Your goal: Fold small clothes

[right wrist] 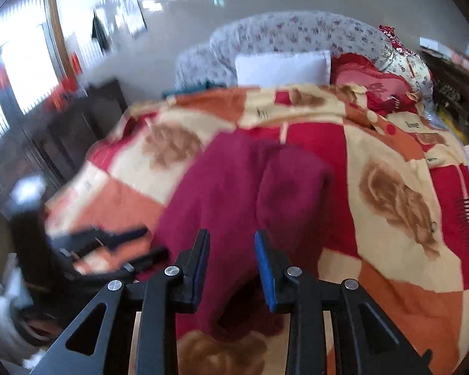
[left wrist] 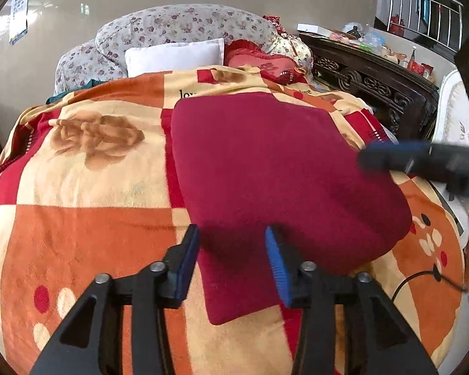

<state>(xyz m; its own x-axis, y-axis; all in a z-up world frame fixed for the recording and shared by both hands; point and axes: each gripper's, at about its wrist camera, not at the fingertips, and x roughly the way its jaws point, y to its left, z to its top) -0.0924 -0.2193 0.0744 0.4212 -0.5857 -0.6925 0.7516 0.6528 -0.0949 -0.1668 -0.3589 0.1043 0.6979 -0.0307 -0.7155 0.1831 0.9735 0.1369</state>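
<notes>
A dark red garment [left wrist: 275,168] lies folded flat on the orange, cream and red blanket [left wrist: 87,218]. My left gripper [left wrist: 233,237] is open and empty, just above the garment's near left corner. My right gripper [left wrist: 369,156] shows blurred at the garment's right edge in the left wrist view. In the right wrist view the right gripper [right wrist: 231,243] is open and empty above the same red garment [right wrist: 234,187], and the left gripper [right wrist: 134,240] shows blurred at the left.
A white pillow [left wrist: 175,56], a red cushion [left wrist: 259,59] and a floral headboard [left wrist: 172,25] stand at the far end. A dark carved wooden cabinet [left wrist: 375,84] runs along the right. A black cable [left wrist: 422,276] lies on the blanket at right.
</notes>
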